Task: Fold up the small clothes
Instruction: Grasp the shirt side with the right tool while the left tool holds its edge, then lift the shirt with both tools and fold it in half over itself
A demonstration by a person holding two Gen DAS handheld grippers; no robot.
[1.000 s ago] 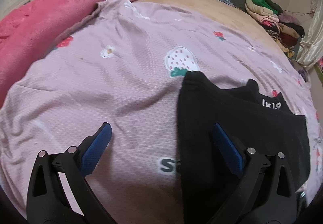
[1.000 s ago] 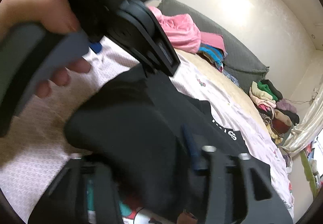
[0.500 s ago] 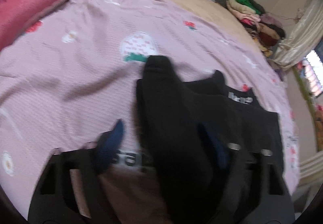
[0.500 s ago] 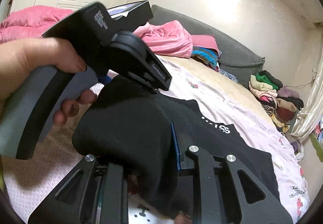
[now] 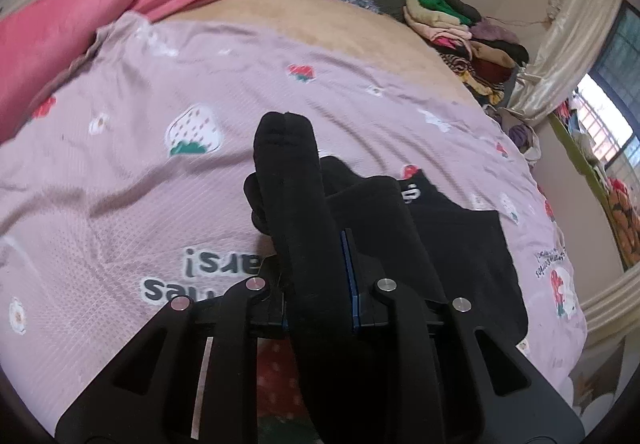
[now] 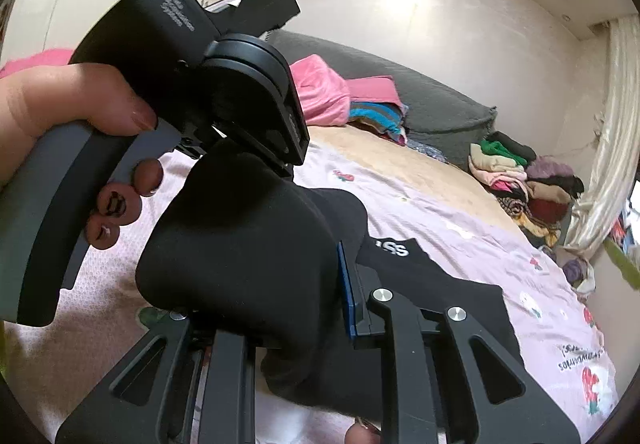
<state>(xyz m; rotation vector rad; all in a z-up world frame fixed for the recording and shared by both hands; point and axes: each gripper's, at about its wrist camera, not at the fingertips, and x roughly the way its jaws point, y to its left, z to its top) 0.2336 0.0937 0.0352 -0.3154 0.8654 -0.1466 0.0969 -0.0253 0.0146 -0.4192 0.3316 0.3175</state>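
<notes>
Black garment (image 5: 452,244): soft, light, floppy, best pinched at bunched edge. Left gripper (image 5: 318,284) clenched on thick roll of it, rest trailing ahead-right over pink strawberry sheet (image 5: 120,179). Right gripper (image 6: 272,304) clamped on same cloth, left tool just ahead. Second ago left jaws gaped wide, nothing caught.

The garment (image 5: 460,244) lies on the bedsheet (image 5: 120,183), clothes pile (image 5: 464,27) seemingly behind at the far edge.

Left tool (image 5: 318,280) and right tool (image 6: 272,296) both seemingly clamped, side by side
</notes>
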